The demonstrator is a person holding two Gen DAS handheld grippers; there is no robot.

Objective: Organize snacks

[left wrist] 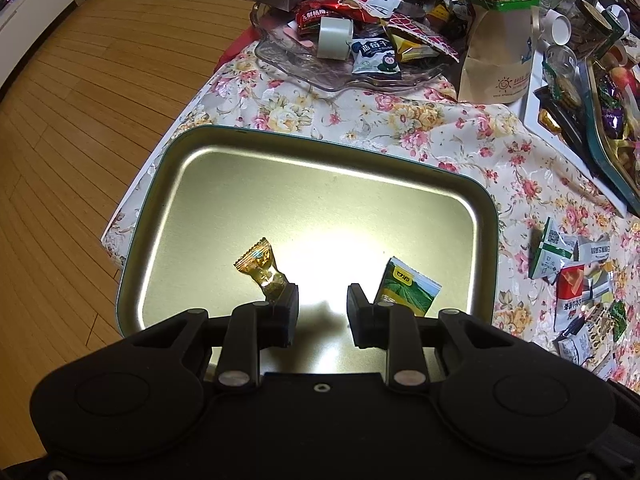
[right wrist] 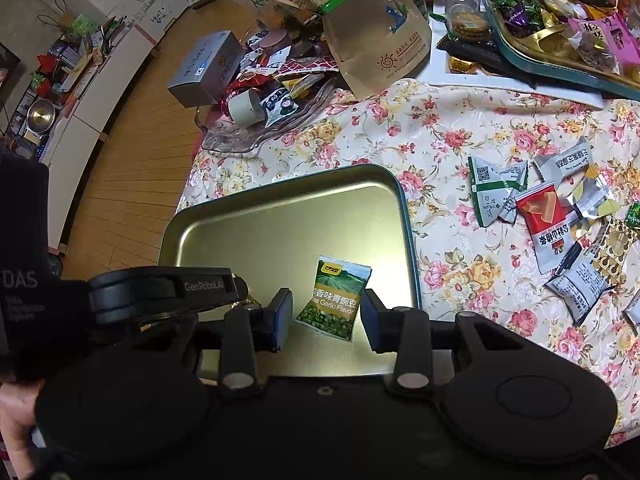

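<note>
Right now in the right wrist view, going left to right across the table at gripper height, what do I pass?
Left gripper → tin tray → green pea packet → bare floral tablecloth → loose snack packets.

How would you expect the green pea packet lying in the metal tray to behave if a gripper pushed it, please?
The green pea packet looks small and puffy, so probably light. It lies flat on the smooth metal tray, so a push would likely slide it rather than tip it. Its glossy film may crumple and slip when pinched.
</note>
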